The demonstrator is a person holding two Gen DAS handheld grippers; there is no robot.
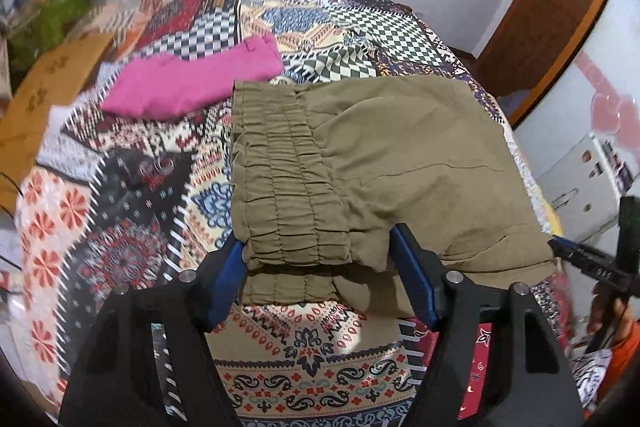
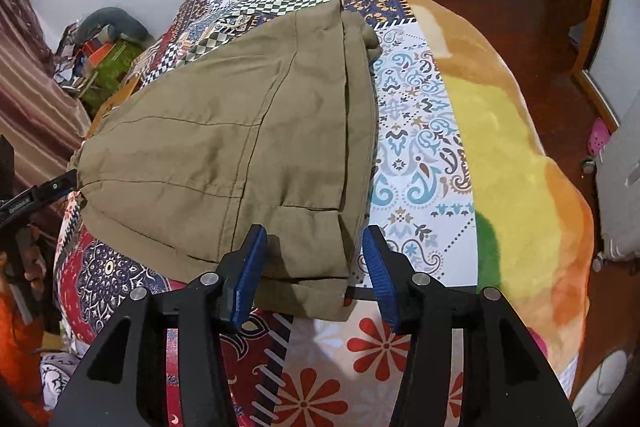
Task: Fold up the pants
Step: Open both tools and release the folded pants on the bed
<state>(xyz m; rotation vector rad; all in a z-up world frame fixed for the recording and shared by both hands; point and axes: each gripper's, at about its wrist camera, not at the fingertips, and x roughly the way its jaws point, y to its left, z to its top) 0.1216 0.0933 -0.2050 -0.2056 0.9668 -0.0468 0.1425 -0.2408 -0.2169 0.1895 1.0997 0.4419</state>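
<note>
I see the olive pants (image 1: 384,163), folded into a soft woven slab with a ruched elastic waistband, lying on the bed's patchwork quilt (image 1: 132,227). My left gripper (image 1: 320,259) straddles the waistband corner, jaws spread; my right gripper (image 2: 316,255) straddles the hem corner, jaws apart. A folded magenta garment (image 1: 192,83) lies beyond.

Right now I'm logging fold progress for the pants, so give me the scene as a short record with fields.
surface: bed with patchwork cover
garment: olive pants, folded, lying flat
waistband: elastic, at the left gripper
left gripper: jaws open astride the waistband corner
right gripper: jaws open astride the other near corner
other item: folded pink garment, apart from the pants
</note>
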